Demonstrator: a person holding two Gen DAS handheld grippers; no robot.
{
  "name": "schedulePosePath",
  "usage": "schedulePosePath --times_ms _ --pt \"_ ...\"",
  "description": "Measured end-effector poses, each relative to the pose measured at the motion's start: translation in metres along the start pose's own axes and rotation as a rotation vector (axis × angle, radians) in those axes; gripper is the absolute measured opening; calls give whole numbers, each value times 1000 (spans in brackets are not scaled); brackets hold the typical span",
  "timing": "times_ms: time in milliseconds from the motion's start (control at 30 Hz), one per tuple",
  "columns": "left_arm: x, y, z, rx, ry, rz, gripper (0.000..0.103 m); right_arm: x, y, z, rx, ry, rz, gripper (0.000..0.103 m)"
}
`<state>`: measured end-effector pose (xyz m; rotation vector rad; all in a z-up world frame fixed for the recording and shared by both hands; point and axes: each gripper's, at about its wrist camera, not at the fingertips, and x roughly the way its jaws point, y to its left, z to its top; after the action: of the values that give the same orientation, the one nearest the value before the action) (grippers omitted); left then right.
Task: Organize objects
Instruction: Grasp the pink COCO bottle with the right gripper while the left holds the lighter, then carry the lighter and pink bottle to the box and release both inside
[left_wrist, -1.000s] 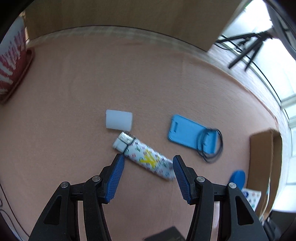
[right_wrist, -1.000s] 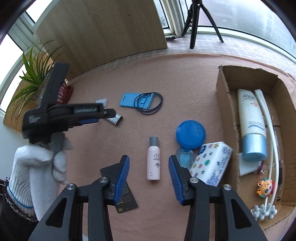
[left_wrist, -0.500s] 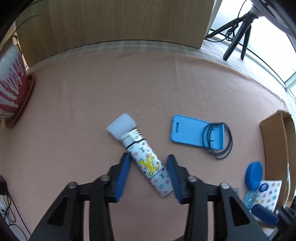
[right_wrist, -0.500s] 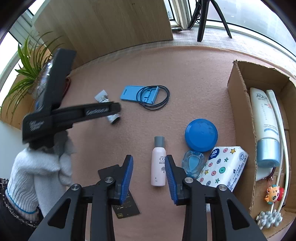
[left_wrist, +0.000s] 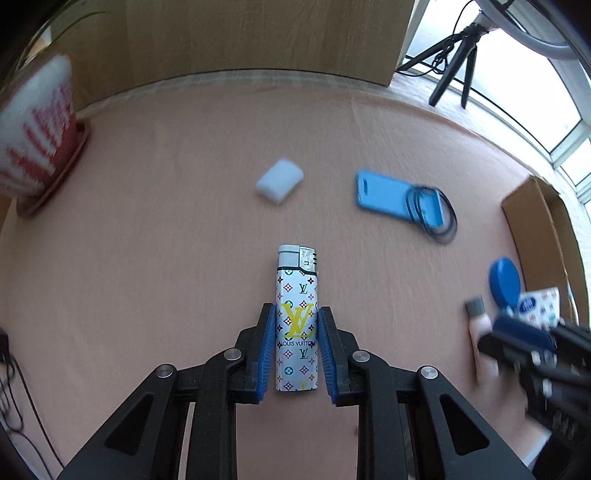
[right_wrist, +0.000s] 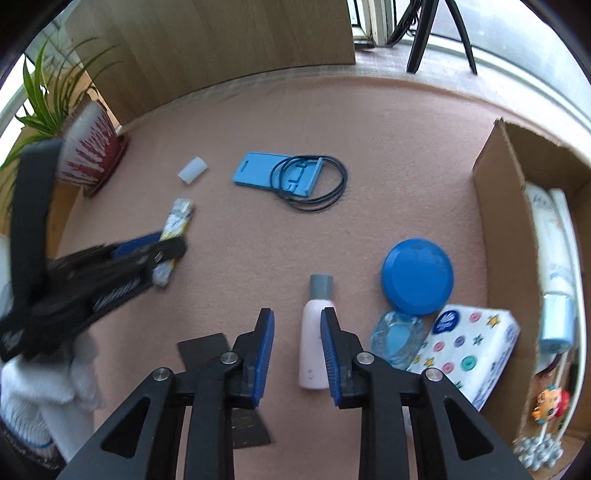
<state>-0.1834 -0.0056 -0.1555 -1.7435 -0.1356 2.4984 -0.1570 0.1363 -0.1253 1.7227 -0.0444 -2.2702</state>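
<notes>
My left gripper (left_wrist: 297, 314) is shut on a white patterned lighter (left_wrist: 297, 295), which points forward above the pink cloth; it also shows in the right wrist view (right_wrist: 177, 221). Its white cap (left_wrist: 279, 181) lies apart on the cloth. My right gripper (right_wrist: 297, 321) is open, its blue pads (right_wrist: 266, 332) either side of a small pink bottle (right_wrist: 314, 332) with a grey cap that lies on the cloth. The bottle is not gripped.
A blue card holder with a black cord (right_wrist: 288, 175) lies mid-cloth. A blue lid (right_wrist: 417, 275), a clear blue case (right_wrist: 397, 332) and a tissue pack (right_wrist: 465, 354) lie beside a cardboard box (right_wrist: 495, 192) holding toiletries. A plant pot (right_wrist: 92, 147) stands far left. A black card (right_wrist: 205, 345) lies near.
My left gripper closed on the lighter and lifted it, leaving the cap behind. My right gripper narrowed and moved down around the pink bottle.
</notes>
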Motion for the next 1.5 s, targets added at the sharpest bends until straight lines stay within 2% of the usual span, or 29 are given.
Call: schedulePosePath --times_ms 167,367,567,833,1067,1300,1500 --pt "-10 -3 -28 29 -13 4 24 10 -6 -7 -1 38 -2 21" --pt "-11 -1 -31 -7 -17 -30 24 14 -2 -10 -14 29 -28 19" --pt "-16 4 -41 -58 -15 -80 24 7 4 -21 -27 -10 -36 19" --pt "-35 -1 -41 -61 -42 -112 24 -38 -6 -39 -2 -120 -16 19" --pt "-58 -46 -26 22 -81 -156 24 -73 -29 -42 57 -191 -7 19" --pt "-74 -120 -15 152 -107 -228 24 -109 -68 -55 124 -261 -47 19" --pt "-76 -184 -14 251 -107 -284 24 -129 -112 -74 200 -280 -83 19"
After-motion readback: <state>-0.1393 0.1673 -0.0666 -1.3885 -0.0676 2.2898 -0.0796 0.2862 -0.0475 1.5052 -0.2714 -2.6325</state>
